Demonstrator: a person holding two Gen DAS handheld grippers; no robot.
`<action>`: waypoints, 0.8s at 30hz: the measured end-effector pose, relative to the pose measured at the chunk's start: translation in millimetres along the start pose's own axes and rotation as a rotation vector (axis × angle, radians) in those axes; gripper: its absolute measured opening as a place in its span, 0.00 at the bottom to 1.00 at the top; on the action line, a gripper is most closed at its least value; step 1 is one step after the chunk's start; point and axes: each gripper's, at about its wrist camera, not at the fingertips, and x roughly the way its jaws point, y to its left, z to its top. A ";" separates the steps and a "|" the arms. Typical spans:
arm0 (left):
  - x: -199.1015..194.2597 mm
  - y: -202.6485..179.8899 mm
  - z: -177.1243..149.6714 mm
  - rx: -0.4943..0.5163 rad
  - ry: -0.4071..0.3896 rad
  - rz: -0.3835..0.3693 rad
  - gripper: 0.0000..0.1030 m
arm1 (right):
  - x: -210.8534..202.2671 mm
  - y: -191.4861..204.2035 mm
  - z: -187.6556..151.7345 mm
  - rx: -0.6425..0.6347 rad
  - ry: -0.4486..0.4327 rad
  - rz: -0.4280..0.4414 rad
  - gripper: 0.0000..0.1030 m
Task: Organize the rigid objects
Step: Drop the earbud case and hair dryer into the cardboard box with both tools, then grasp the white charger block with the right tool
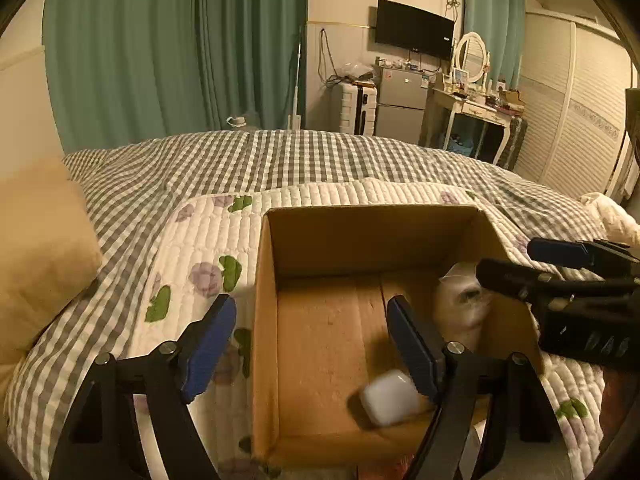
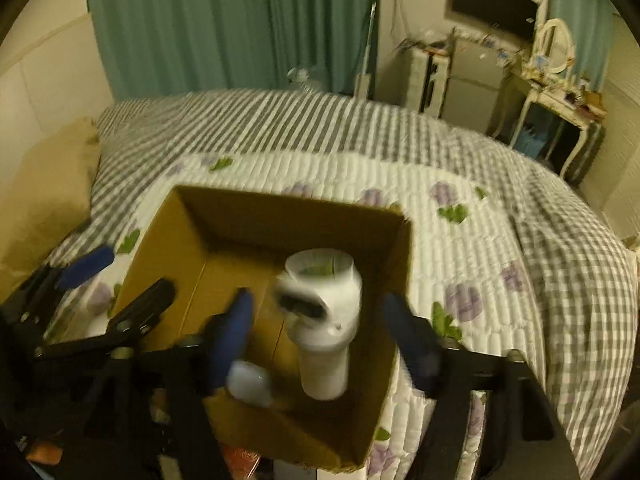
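The cardboard box [image 1: 264, 320] is seen as plain brown. A grey-and-white check is carried by the bedspread [image 1: 280, 160], and purple flowers with green leaves are printed on the white quilted mat [image 1: 208, 248]. The curtains [image 1: 160, 48] are coloured teal. Blue pads [image 1: 208, 344] are borne on black fingers.

We see the right tool [image 2: 316, 340] spread wide w/ nothing held, over the cardboard box [image 2: 160, 236] on the bed [image 2: 520, 208]. Inside: white pipe fitting [image 2: 324, 320] and small white case [image 2: 250, 384], blurred. Left tool [image 2: 116, 276] at box's left wall.
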 end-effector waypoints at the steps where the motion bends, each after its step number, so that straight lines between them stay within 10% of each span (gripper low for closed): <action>1: -6.4 1.2 -1.7 0.002 -0.004 0.002 0.83 | -8.4 -2.9 -1.8 0.011 -0.009 0.026 0.71; 12: -67.1 -2.8 -46.8 0.038 -0.023 0.050 0.97 | -85.7 -4.7 -62.3 -0.026 -0.050 -0.076 0.71; 24: -43.2 -15.2 -117.9 0.098 0.099 0.039 0.98 | -22.3 13.2 -168.8 0.006 0.227 0.009 0.71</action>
